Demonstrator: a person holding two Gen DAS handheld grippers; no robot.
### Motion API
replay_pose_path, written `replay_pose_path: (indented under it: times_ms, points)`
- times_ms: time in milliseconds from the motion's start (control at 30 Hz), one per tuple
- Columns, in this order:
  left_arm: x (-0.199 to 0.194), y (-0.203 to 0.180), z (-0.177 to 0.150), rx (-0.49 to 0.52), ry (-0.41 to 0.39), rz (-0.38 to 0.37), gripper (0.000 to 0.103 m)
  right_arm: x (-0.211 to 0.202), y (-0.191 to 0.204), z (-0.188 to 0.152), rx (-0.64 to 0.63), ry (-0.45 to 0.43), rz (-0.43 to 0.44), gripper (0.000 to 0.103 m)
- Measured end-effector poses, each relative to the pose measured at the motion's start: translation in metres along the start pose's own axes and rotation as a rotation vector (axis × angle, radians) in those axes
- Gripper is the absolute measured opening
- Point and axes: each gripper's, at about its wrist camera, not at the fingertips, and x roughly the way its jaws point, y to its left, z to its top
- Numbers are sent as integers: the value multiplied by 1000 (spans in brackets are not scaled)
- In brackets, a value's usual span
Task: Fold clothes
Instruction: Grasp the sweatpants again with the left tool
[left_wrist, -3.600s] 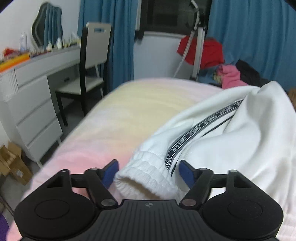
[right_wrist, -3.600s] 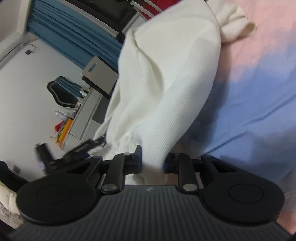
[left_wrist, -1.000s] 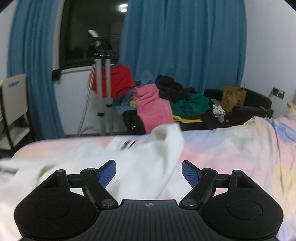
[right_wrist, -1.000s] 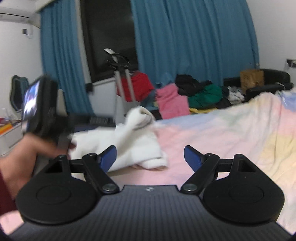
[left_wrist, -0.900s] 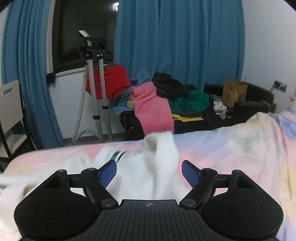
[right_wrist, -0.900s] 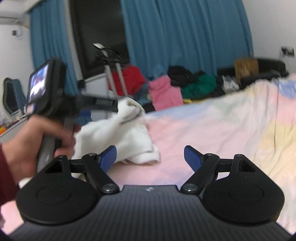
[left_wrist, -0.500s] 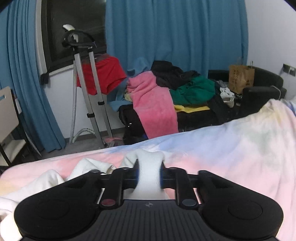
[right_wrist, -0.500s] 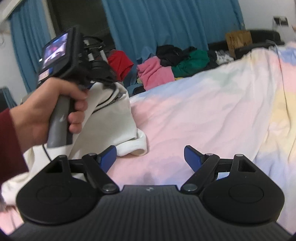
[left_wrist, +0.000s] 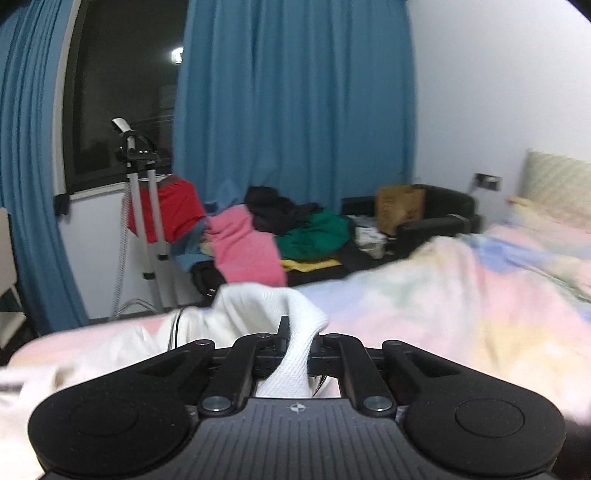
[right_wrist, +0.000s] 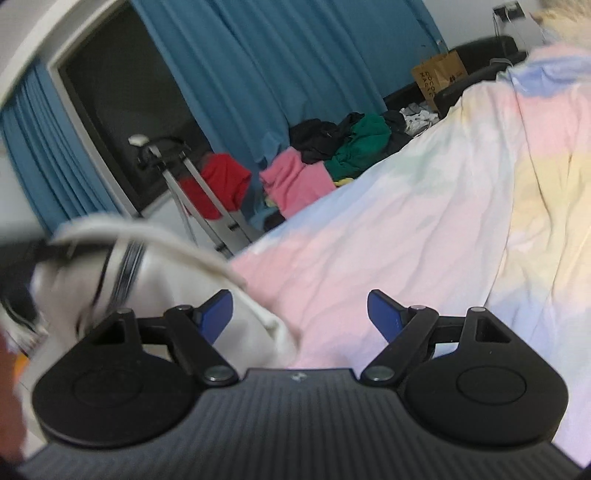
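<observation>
White ribbed garment (left_wrist: 295, 354) bunches, pinched in left gripper (left_wrist: 297, 349); right gripper (right_wrist: 300, 314) gapes empty.

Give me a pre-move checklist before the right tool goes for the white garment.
1. Left tool clamped on the white garment: ok, ribbed fabric pinched between shut fingers.
2. Right tool open and empty: ok.
3. Garment edge within the right tool's gap: not ok, the cloth lies by the left finger only.
4. Bedspread free ahead for laying the garment: ok.
5. Garment spread flat: not ok, bunched and blurred.
6. Which part is gripped: cannot tell.
</observation>
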Motion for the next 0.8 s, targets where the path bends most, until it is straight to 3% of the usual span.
replay_pose_path:
  times_ms: [167, 333, 533, 800]
  points:
    - [-56, 5, -73, -52, 119, -96, 6, -27, -1, 3, 97, 28, 90, 84]
    - [-54, 19, -127, -146, 209, -107, 7, -33, 20, -12, 34, 96, 170, 83]
    - [-48, 36, -139, -236, 192, -126, 8, -20, 47, -28, -43, 213, 226, 78]
    - [-33, 69, -153, -354, 186, -184, 9, 52, 86, -31, -41, 353, 220, 78]
